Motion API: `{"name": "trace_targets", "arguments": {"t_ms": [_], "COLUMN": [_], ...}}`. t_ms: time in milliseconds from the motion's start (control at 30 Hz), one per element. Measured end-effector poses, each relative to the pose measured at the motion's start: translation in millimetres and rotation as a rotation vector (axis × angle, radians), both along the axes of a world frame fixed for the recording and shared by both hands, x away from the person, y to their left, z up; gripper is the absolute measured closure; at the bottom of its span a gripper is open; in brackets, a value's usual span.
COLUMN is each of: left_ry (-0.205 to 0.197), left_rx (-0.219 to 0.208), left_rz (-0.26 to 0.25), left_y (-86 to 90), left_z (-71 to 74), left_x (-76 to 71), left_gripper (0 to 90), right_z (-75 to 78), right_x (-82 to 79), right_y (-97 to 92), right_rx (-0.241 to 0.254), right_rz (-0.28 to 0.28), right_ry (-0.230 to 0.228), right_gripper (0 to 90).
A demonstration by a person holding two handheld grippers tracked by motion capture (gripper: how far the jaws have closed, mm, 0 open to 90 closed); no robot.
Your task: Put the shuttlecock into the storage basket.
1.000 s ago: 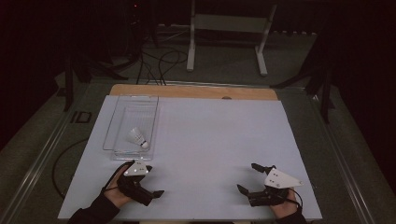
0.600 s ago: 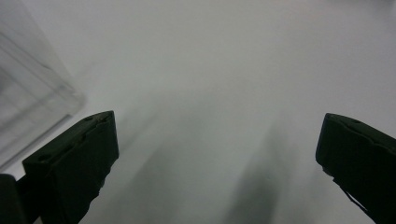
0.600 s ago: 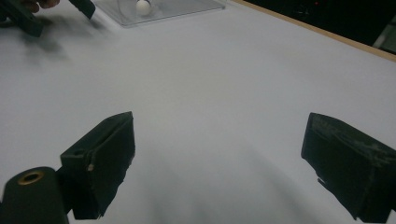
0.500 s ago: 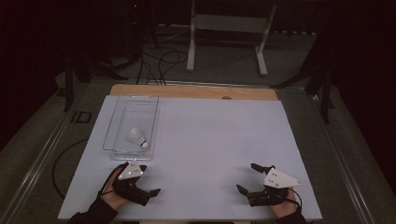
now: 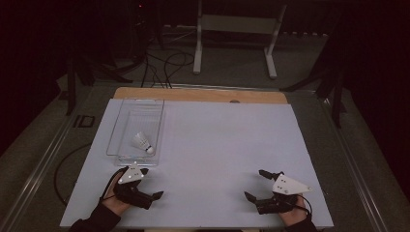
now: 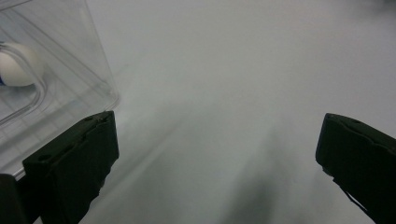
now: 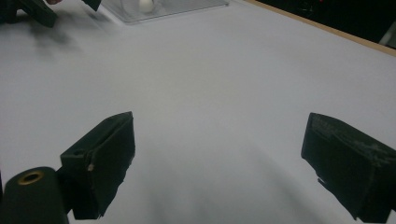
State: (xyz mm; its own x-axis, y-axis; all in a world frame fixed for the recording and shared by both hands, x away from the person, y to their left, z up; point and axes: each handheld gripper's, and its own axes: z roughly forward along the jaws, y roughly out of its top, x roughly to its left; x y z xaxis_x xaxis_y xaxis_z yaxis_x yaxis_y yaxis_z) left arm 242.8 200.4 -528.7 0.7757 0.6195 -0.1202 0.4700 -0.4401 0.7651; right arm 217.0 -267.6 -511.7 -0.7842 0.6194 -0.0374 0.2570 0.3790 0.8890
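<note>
Two grippers, both with jaws spread and empty. Our left gripper (image 5: 151, 189) sits just beside the clear tray (image 5: 124, 155) holding the shuttlecock (image 5: 143, 143). Our right gripper (image 5: 256, 185) lies well apart from it.

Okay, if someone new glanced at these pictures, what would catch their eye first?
Probably the white shuttlecock lying inside the clear plastic bin at the table's left. Next, the left gripper and right gripper, both open, resting near the front edge of the white table.

Left gripper (image 5: 150, 186) and right gripper (image 5: 256, 185) hover, jaws wide apart.
</note>
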Motion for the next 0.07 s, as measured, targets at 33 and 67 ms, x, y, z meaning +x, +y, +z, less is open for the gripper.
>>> {"name": "trace_targets", "arguments": {"t_ms": [33, 67], "left_ry": [-0.002, 0.002], "left_rx": [-0.009, -0.022], "left_rz": [-0.001, 0.000], "left_y": [0.1, 0.3], "left_z": [0.4, 0.8], "left_x": [0.3, 0.6], "left_gripper": [0.1, 0.1], "right_z": [0.0, 0.0], "right_x": [0.1, 0.1], "right_y": [0.0, -0.1], "right_rx": [0.002, 0.002], "right_rz": [0.000, 0.000], "right_ry": [0.000, 0.001], "right_gripper": [9.7, 9.7]}}
